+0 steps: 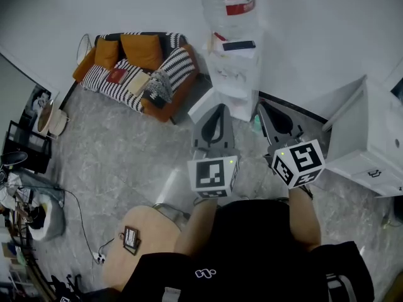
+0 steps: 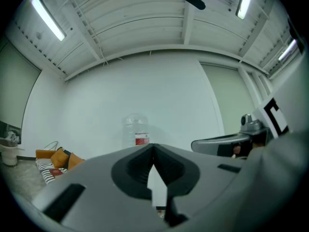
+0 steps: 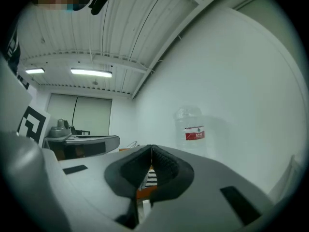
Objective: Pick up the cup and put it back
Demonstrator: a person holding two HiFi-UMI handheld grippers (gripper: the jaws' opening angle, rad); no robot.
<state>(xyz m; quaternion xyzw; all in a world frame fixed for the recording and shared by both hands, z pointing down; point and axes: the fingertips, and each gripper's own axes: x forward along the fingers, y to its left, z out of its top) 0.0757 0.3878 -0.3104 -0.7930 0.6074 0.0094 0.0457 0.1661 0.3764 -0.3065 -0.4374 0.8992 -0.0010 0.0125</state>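
The sofa (image 1: 135,68) sits far left. The left gripper (image 1: 218,109) has its fingers pressed together on nothing and points level at the water dispenser (image 1: 234,74). The right gripper (image 1: 262,106) is the same (closed, empty). No view shows the cup; the grippers may hide it. Best to locate it first, then spread one gripper's fingers and approach squarely.

We see matt grey plastic on the left gripper (image 1: 220,107) and right gripper (image 1: 261,106), woven striped cloth on the black-and-white sofa (image 1: 106,84) at ten o'clock, clear glossy plastic on the water bottle (image 1: 221,14) at twelve.
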